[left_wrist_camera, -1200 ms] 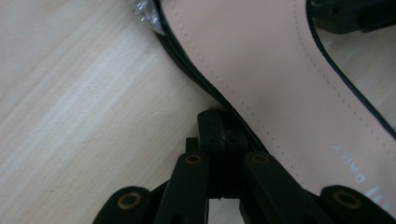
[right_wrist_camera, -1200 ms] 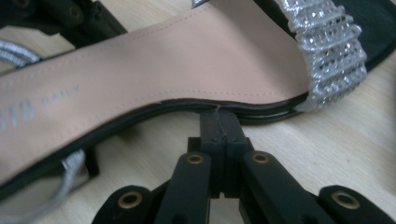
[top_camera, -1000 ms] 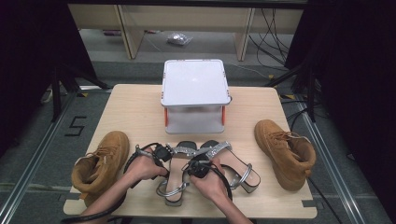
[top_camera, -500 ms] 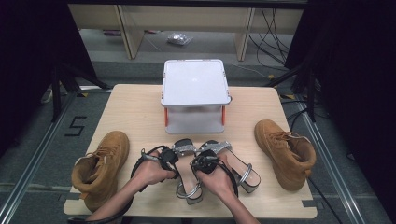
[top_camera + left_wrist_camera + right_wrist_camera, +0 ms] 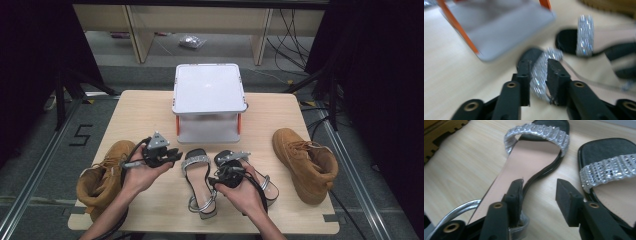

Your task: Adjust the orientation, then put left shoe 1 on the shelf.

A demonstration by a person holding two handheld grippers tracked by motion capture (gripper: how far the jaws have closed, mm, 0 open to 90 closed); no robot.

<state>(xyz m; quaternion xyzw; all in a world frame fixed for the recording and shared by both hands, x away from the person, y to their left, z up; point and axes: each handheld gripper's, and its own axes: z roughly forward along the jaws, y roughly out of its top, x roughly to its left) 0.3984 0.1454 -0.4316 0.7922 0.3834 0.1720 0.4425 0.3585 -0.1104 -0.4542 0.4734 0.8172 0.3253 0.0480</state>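
Note:
Two black sandals with glittery silver straps lie side by side at the table's front. My left gripper (image 5: 176, 156) (image 5: 539, 65) is shut on the toe strap (image 5: 539, 75) of the left sandal (image 5: 199, 186) (image 5: 524, 162), gripping it from the left. The right sandal (image 5: 267, 184) (image 5: 585, 35) (image 5: 609, 170) lies partly under the person's right hand. My right gripper (image 5: 222, 170) (image 5: 540, 183) stands open low between the sandals. One of its jaws rests over the left sandal's insole edge, the other over bare table beside the right sandal.
A tan boot (image 5: 102, 175) stands at the front left corner, another tan boot (image 5: 305, 162) at the right. A white two-level stand with orange legs (image 5: 207, 92) (image 5: 499, 32) sits at the table's back middle, just beyond the sandals' toes.
The left sandal has shifted right and straightened beside the right one. My left gripper moved forward along it to the toe strap. The right hand slid slightly right and forward.

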